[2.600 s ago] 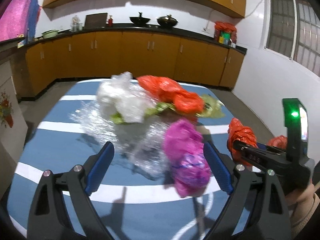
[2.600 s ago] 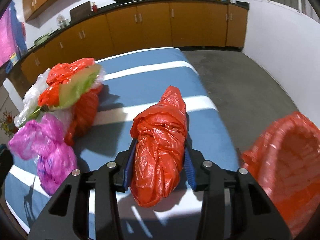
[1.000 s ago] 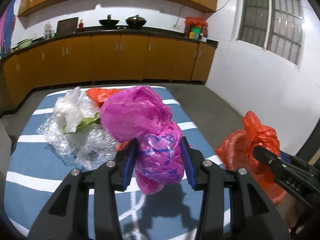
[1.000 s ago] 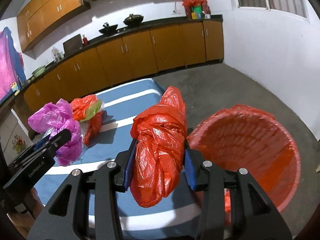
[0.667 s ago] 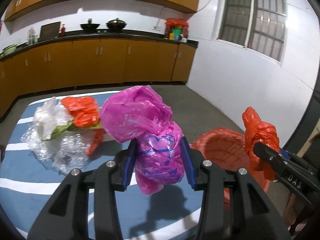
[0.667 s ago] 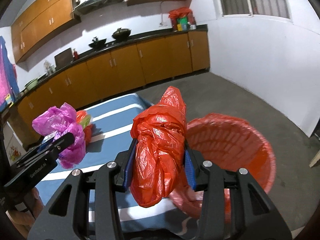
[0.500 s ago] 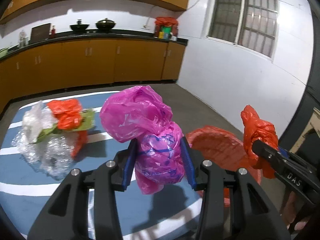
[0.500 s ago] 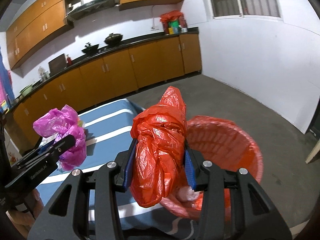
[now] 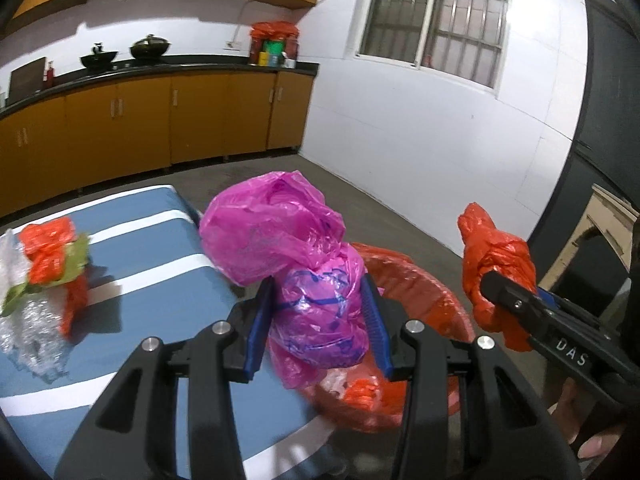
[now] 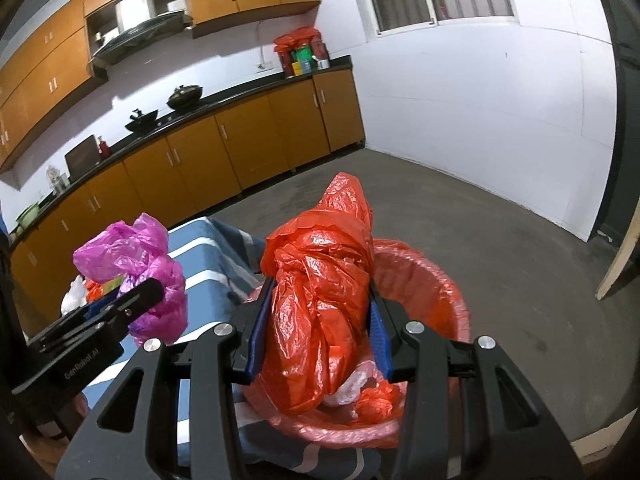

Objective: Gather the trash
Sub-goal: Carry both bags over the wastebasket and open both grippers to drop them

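Both fisheye views are evenly bright, lit from overhead indoors, while the barred window (image 9: 432,20) is dark. The white wall (image 9: 420,132) takes a purplish cast. Straight lines bow strongly: the orange cabinet row (image 10: 224,140) curves, and black vignette fills the corners. Soft glare glints on the crinkled magenta plastic bag (image 9: 296,264) and the crumpled red plastic bag (image 10: 320,292). A dark shadow lies on the blue striped tablecloth (image 9: 152,264) below the magenta bag. Trash left of that bag is motion-blurred.
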Available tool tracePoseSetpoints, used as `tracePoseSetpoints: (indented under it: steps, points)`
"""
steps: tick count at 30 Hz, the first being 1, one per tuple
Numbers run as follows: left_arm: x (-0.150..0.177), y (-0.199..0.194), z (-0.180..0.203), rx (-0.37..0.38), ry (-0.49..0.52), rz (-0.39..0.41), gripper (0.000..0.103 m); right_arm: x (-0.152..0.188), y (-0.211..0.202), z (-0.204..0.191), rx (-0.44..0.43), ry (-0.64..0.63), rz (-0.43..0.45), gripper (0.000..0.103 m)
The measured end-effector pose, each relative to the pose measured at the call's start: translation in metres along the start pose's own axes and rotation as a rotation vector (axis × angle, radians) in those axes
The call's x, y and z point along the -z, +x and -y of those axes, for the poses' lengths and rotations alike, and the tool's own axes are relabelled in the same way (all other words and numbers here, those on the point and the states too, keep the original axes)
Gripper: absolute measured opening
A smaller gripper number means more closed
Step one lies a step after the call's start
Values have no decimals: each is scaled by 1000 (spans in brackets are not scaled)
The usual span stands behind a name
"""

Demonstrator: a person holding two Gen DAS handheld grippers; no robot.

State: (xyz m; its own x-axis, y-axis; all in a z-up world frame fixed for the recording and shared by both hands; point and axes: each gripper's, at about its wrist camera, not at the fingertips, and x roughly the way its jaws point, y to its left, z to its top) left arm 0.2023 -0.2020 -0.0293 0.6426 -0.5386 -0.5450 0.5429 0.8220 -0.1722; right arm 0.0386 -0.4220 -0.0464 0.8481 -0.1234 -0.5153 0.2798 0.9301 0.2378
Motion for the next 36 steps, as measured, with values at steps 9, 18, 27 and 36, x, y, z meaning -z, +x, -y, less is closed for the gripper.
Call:
tracePoseSetpoints:
  steps: [9,18,27,36]
  points:
    - [0,34,23,48,48,-44,43,-2,9,17,9,48,-4,43]
    - [4,66,25,76,26,-117,49,-11,18,33,-15,110,7,54]
    - [20,73,4,35,5,-153,59,-7,15,42,17,128,10,58]
    - [31,39,-27,-138,-1,-82,70,-2,16,23,32,50,-11,58]
